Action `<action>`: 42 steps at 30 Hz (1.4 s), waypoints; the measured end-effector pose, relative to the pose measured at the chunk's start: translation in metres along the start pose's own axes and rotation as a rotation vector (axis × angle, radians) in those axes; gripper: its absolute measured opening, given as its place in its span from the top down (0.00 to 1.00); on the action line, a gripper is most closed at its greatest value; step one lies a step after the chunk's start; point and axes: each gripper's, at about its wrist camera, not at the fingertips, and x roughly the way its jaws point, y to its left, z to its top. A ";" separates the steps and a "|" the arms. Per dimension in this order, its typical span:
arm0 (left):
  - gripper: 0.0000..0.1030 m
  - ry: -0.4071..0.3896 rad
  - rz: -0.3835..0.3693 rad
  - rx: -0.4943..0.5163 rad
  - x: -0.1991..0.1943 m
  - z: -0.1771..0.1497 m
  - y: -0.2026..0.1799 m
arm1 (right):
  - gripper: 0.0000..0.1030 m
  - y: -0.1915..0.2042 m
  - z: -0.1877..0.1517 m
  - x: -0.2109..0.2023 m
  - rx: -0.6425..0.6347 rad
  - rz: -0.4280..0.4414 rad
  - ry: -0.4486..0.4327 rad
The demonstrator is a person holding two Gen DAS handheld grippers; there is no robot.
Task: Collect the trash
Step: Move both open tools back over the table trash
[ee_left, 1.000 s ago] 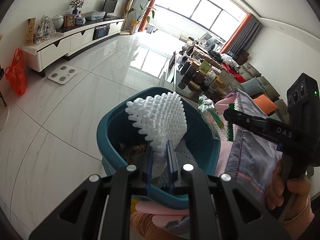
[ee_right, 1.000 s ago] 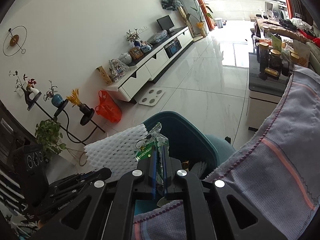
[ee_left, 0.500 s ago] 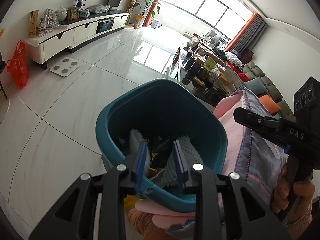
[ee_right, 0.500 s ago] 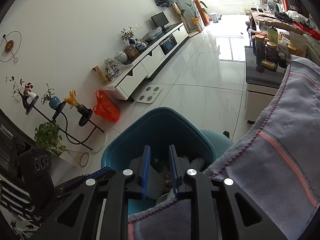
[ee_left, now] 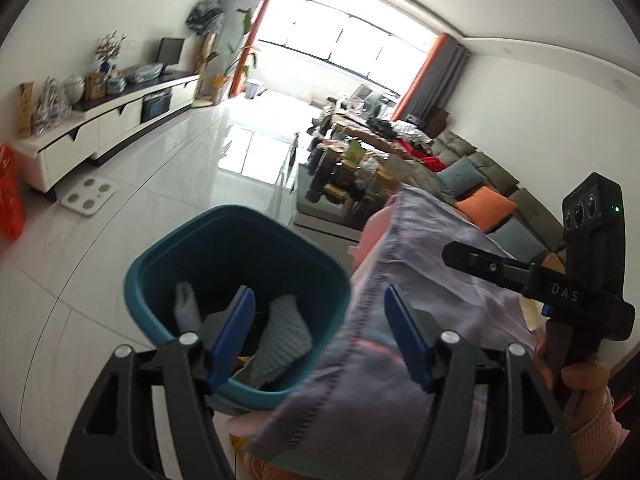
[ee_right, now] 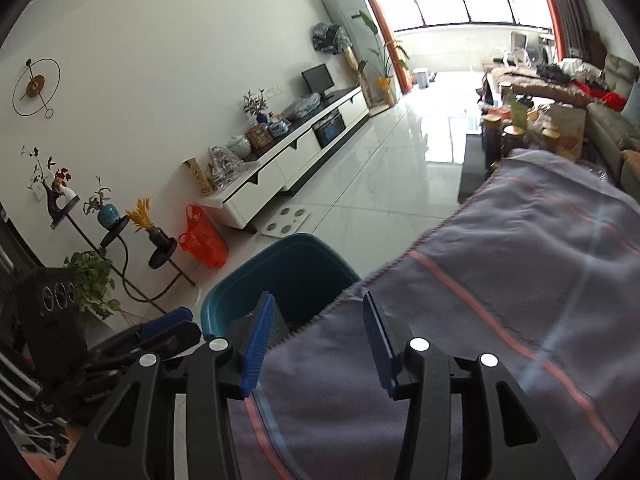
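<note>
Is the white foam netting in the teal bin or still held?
In the bin. White foam netting lies inside the teal bin; left gripper is open, holding nothing.

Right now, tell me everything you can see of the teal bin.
The teal bin is a rounded-square tub, seemingly of smooth plastic, with a thick rolled rim and a dark inside. It stands upright and open on the pale tiled floor, beside a table draped with a lilac cloth whose edge hides its right rim. Inside lie white foam netting and other scraps. The open left claw hovers above its near rim, touching nothing.
</note>
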 end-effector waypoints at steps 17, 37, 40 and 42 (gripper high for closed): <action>0.03 0.064 -0.278 0.326 0.031 -0.055 -0.184 | 0.37 -0.087 -0.075 -0.160 0.125 -0.318 -0.163; 0.11 0.231 -0.442 0.565 0.062 -0.116 -0.313 | 0.32 -0.165 -0.160 -0.279 0.331 -0.603 -0.248; 0.20 0.274 -0.456 0.581 0.069 -0.120 -0.322 | 0.32 -0.171 -0.167 -0.285 0.352 -0.621 -0.244; 0.23 0.282 -0.459 0.592 0.070 -0.122 -0.327 | 0.32 -0.176 -0.171 -0.290 0.371 -0.621 -0.243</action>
